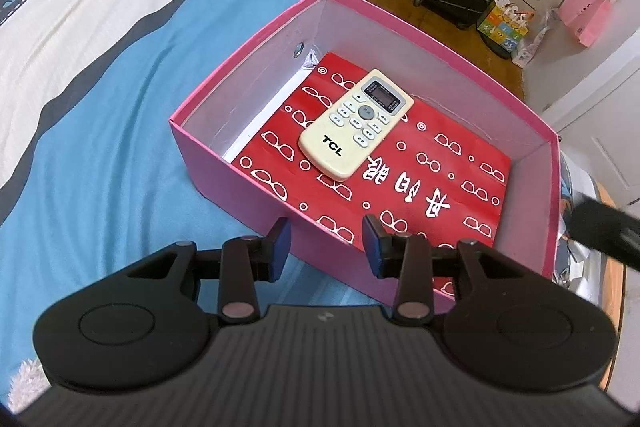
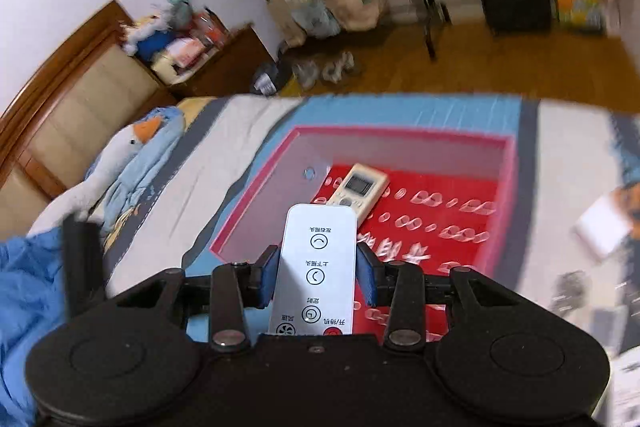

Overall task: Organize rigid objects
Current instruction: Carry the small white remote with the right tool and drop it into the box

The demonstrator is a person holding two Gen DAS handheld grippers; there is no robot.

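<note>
Two remotes matter here: a cream TCL remote already lies on the red patterned sheet inside the pink cardboard box on the blue-and-white bedspread, and my right gripper is clamped on a slim white fan remote, carried above the box's near wall. My left gripper hangs at the box's edge, jaws drawn in, holding nothing. I judge the next move is lowering and releasing beside the first.
</note>
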